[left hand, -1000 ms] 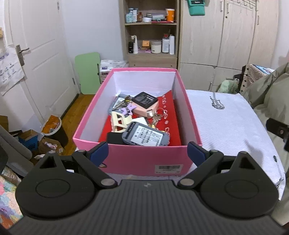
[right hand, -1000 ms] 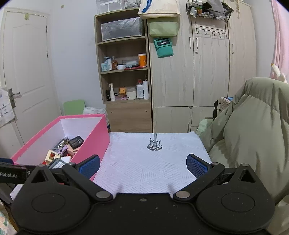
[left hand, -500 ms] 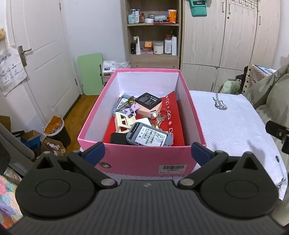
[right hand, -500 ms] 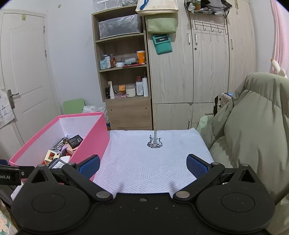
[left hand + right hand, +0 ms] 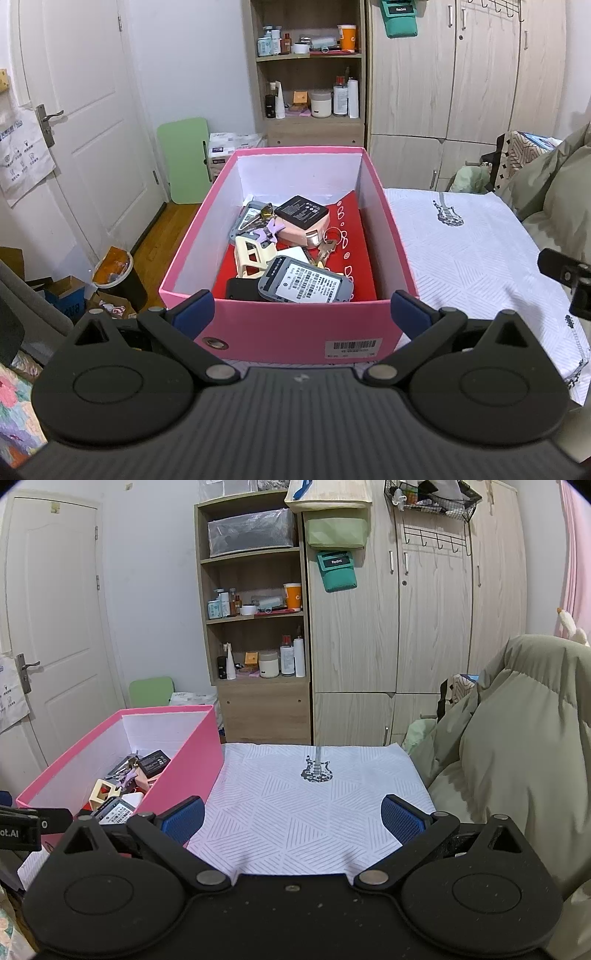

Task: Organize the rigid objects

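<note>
A pink box [image 5: 284, 332] stands on the left end of a white patterned cloth [image 5: 472, 254]. It holds several small items: a grey labelled device [image 5: 306, 286], a cream frame piece [image 5: 251, 256], a black battery pack [image 5: 302, 212] on a pink case, keys [image 5: 327, 251] and a red card. My left gripper [image 5: 301, 314] is open and empty, in front of the box's near wall. My right gripper [image 5: 293, 818] is open and empty above the cloth [image 5: 314, 805], right of the box [image 5: 184, 771].
A wooden shelf unit [image 5: 258, 646] and wardrobe doors [image 5: 424, 627] stand behind. An olive duvet [image 5: 517, 757] lies to the right. A white door [image 5: 85, 129], a green board [image 5: 184, 158] and floor clutter with a bin [image 5: 114, 273] are to the left.
My left gripper has drawn back and risen slightly, so the box looks farther away. The right gripper has barely moved. Both stay open.
</note>
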